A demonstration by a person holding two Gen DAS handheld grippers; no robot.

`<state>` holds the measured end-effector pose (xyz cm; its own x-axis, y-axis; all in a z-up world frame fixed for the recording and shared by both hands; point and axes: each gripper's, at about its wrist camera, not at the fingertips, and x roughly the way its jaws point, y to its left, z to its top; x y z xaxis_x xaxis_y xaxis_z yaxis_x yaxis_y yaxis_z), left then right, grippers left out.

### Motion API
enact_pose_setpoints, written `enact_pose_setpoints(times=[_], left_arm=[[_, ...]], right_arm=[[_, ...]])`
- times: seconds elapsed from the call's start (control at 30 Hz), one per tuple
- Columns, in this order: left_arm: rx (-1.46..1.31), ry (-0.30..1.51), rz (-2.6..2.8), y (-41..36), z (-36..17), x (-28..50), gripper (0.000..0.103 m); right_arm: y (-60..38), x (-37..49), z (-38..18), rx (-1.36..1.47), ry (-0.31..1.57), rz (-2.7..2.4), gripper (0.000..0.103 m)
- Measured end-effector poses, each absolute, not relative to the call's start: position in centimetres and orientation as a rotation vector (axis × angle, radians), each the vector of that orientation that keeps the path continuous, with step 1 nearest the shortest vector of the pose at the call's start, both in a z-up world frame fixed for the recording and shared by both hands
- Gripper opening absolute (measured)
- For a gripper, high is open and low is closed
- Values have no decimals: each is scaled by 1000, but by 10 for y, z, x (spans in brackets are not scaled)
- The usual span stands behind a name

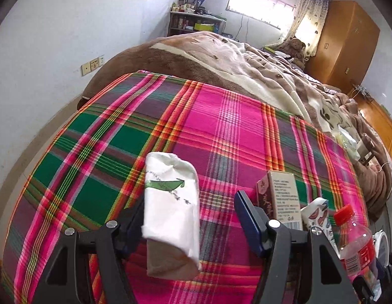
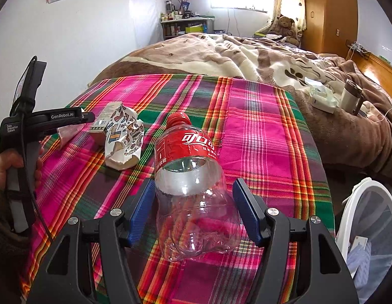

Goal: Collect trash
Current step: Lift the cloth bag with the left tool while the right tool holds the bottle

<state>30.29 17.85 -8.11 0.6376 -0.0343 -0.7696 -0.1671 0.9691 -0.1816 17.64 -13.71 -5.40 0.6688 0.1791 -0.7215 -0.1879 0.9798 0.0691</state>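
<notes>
A crushed white paper cup (image 1: 170,202) with a green pea-pod print lies on the plaid cloth (image 1: 221,116) between the fingers of my left gripper (image 1: 192,198). The gripper is open: the cup rests against the left finger, and a clear gap separates it from the right one. My right gripper (image 2: 193,181) is shut on a clear plastic bottle (image 2: 193,202) with a red cap and label; both pads sit against its sides. A small carton (image 1: 284,197) and a crumpled patterned cup (image 2: 125,139) lie between the two grippers.
A white mesh bin (image 2: 360,202) with some items inside stands off the bed's right edge. A brown and cream blanket (image 2: 246,53) covers the far bed, with a tissue pack (image 2: 322,98) and a tumbler (image 2: 350,96) on it. A hand (image 2: 8,162) holds the left gripper's handle.
</notes>
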Motion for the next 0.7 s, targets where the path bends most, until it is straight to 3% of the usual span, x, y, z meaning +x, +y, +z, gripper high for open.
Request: enact_pose_setpoints(times=[0.03, 0.1, 0.3, 0.7], left_arm=[[-240, 878, 78, 179, -81, 302, 62], [-237, 874, 77, 180, -81, 302, 45], [-225, 860, 69, 181, -78, 295, 26], [-214, 801, 46, 175, -58, 266, 22]], right_arm=[[-137, 177, -54, -9, 812, 207, 65], [-138, 177, -54, -8, 812, 207, 65], [-137, 175, -54, -16, 808, 203, 65], [-139, 172, -53, 10, 801, 218, 65]])
